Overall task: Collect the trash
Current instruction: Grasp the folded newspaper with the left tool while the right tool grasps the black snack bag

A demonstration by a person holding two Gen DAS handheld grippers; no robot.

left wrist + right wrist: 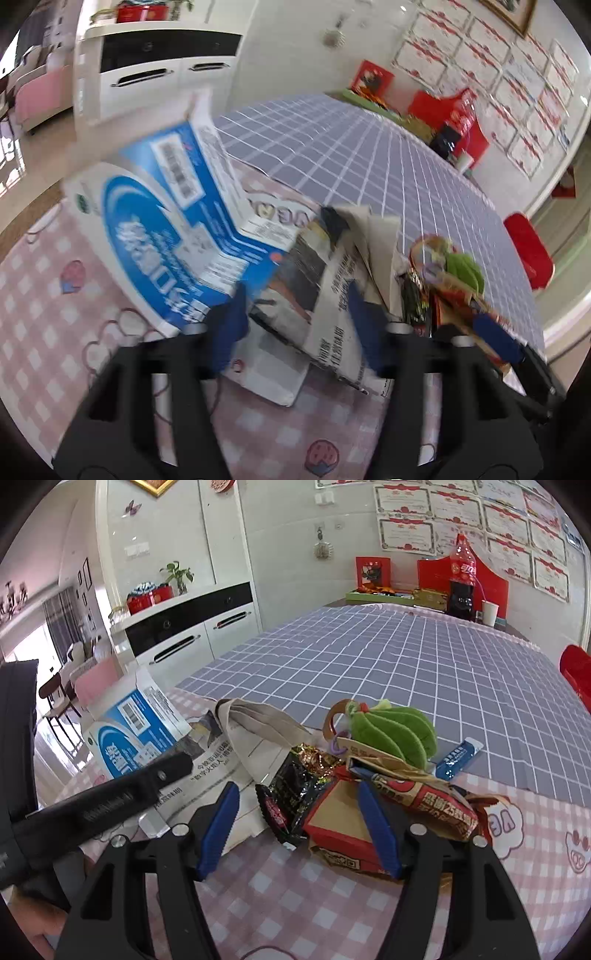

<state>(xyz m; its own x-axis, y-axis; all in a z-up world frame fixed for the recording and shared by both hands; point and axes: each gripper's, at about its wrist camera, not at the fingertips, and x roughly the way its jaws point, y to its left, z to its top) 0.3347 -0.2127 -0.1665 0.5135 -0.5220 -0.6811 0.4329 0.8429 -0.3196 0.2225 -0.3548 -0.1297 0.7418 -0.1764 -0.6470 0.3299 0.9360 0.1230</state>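
A pile of trash lies on the pink checked cloth (295,904). It holds a blue-and-white carton (155,229), a folded newspaper (325,295), a beige cloth bag (258,731), a black snack wrapper (295,790), a red box (340,823), a red-and-gold wrapper (436,805) and a green felt piece (395,731). My left gripper (295,291) stands over the newspaper, a gap between its blue pads (229,325), the carton leaning against the left one. My right gripper (297,788) is open, straddling the black wrapper and the red box. The picture from the left wrist is blurred.
A blue sachet (458,757) lies on the blue grid cloth (369,657) behind the pile. A cola bottle (463,568), a paper cup (489,613) and red boxes stand at the far end. A red chair (576,668) is at the right, a white cabinet (192,635) at the left.
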